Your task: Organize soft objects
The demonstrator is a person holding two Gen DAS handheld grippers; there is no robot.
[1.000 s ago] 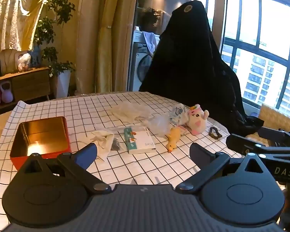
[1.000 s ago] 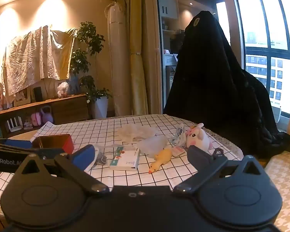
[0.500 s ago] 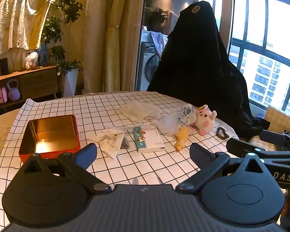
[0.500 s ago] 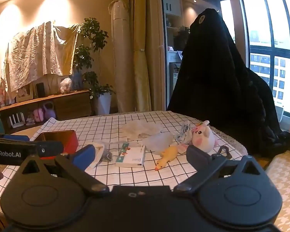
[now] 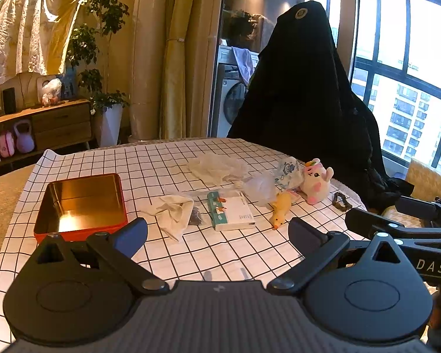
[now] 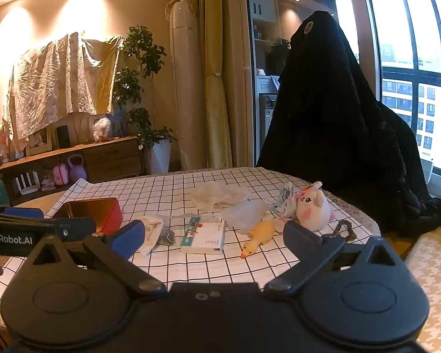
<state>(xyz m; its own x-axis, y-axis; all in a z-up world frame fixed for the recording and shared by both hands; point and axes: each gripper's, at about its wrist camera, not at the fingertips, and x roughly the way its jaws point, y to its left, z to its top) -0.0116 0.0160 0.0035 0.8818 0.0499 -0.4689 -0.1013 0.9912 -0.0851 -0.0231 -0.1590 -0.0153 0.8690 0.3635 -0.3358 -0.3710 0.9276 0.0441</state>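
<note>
On the checked tablecloth [image 5: 167,158] lie a white plush toy [image 5: 316,181], a yellow rubber duck [image 5: 280,209], a crumpled white cloth [image 5: 173,210], clear plastic bags [image 5: 217,167] and a tissue pack [image 5: 230,210]. An open red tin [image 5: 79,203] stands at the left. My left gripper [image 5: 217,234] is open and empty above the table's near edge. My right gripper [image 6: 214,235] is open and empty, also at the near edge. The plush toy [image 6: 313,207], duck [image 6: 257,236] and tin [image 6: 91,210] also show in the right wrist view.
A small dark clip [image 5: 341,201] lies near the table's right edge. A chair draped in black cloth [image 5: 302,88] stands behind the table. A wooden sideboard [image 5: 44,123] and a potted plant [image 5: 103,58] stand by the far wall.
Both grippers have risen and drawn back slightly, so the table objects sit lower and farther in view. Nothing on the table has moved.
</note>
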